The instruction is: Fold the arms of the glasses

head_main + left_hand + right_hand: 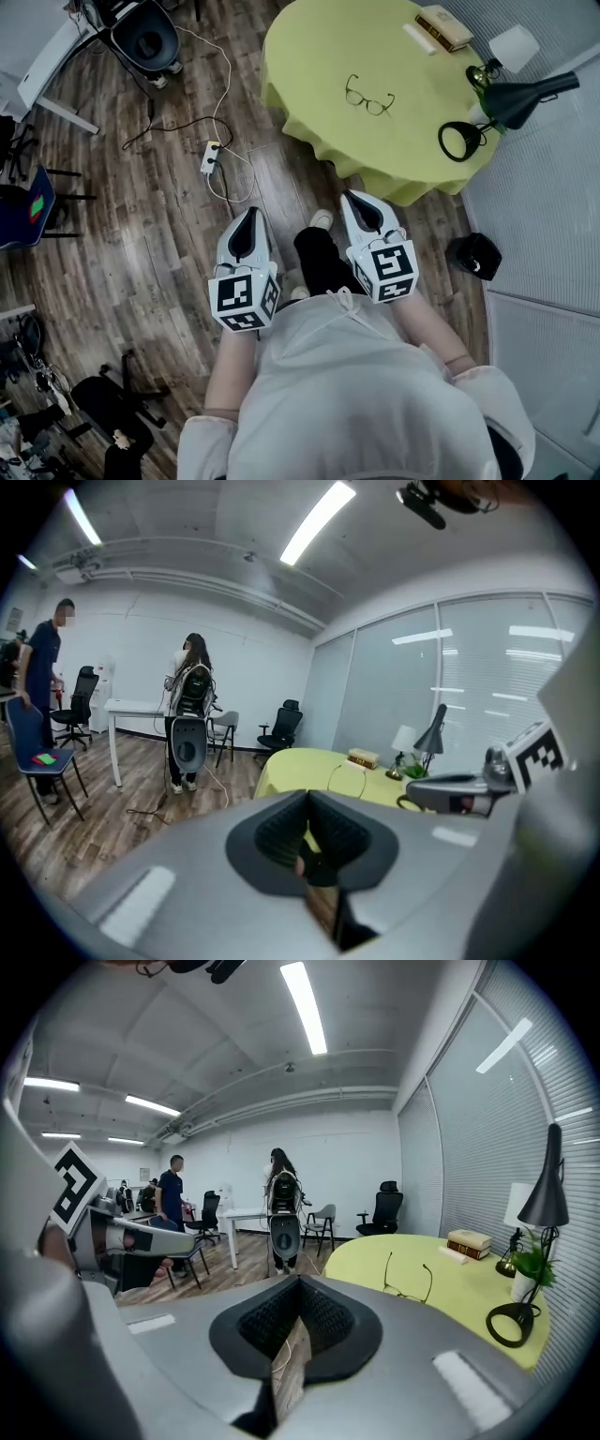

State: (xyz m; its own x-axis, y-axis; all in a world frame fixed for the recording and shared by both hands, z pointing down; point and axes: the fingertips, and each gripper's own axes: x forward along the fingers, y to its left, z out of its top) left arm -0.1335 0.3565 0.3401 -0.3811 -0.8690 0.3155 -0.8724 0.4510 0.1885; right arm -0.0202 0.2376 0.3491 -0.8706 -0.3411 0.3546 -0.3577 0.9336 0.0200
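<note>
The thin-framed glasses [368,97] lie on the round yellow-green table [309,56] with both arms spread open. They also show in the right gripper view as glasses [408,1279] and, faintly, in the left gripper view as glasses [345,778]. Both grippers hang over the wooden floor, well short of the table. My left gripper [249,219] is shut with nothing in it, as its own view confirms at the left gripper [309,841]. My right gripper [363,203] is nearer the table's edge, also shut and empty, seen again as the right gripper [298,1321].
On the table's right side stand a black desk lamp [511,103], a small white lamp [513,47], a plant and books [442,26]. A black object [473,255] sits on the floor right of me. A power strip [211,157] with cables lies left. People and chairs are farther back.
</note>
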